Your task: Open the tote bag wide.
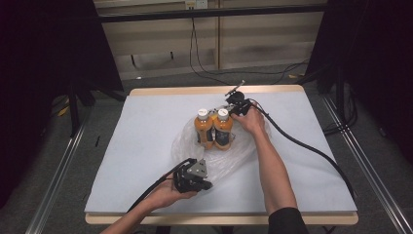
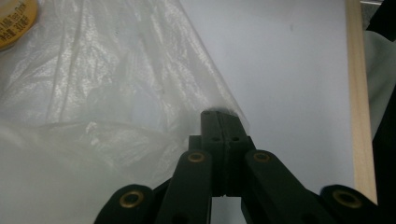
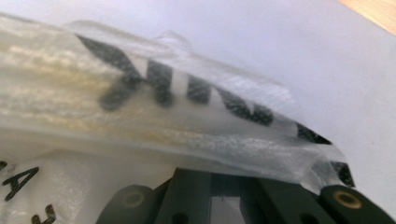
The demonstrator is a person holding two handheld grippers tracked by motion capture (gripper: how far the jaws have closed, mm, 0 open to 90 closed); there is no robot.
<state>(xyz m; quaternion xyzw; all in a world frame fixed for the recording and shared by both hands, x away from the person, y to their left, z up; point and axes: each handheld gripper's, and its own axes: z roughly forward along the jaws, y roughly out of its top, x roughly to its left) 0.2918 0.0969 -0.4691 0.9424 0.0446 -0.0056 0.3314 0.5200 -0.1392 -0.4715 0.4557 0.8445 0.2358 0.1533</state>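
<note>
Thin, slippery bag (image 1: pixel 219 153) lies slack around two bottles (image 1: pixel 213 127), likely heavy for it; best held at its rim. Left gripper (image 2: pixel 219 116) pinches its near edge, right gripper (image 1: pixel 237 105) its far edge beside them

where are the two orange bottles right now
In the high view the two orange bottles stand side by side near the table's middle, on the clear plastic bag, just left of the right gripper.
</note>
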